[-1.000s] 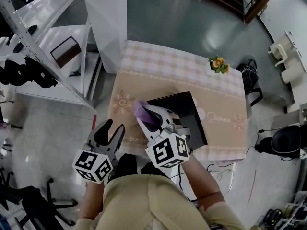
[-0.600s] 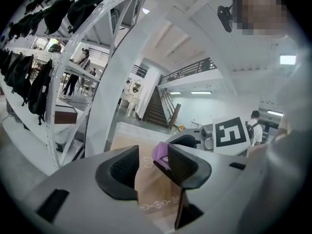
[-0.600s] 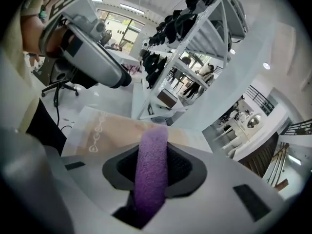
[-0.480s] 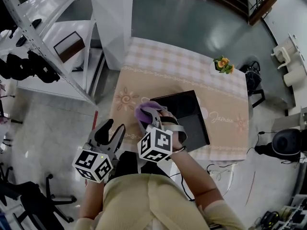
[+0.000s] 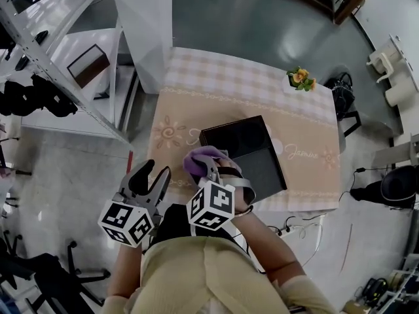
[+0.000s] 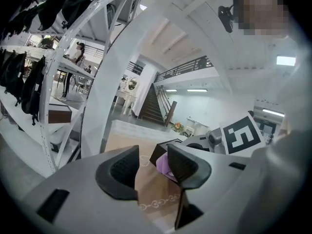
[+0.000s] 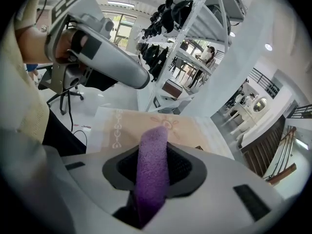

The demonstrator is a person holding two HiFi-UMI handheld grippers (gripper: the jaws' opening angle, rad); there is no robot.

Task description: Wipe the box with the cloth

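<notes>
A black box [image 5: 243, 150] lies on the beige-clothed table [image 5: 196, 97]. My right gripper [image 5: 204, 165] is shut on a purple cloth [image 5: 198, 157], which presses against the box's near left corner. In the right gripper view the cloth [image 7: 152, 169] stands folded between the two jaws. My left gripper [image 5: 149, 180] hangs open off the table's near left edge with nothing in it. The left gripper view looks past its jaws at the cloth [image 6: 163, 166] and the box's corner [image 6: 160, 151].
A small pot of flowers [image 5: 300, 78] stands at the table's far right corner. White metal shelving [image 5: 65, 64] and a white pillar [image 5: 141, 25] stand to the left. Cables lie on the floor by the table's near right corner.
My right gripper has swung left and drawn the cloth along the box's left side toward its near corner. The left gripper has hardly moved.
</notes>
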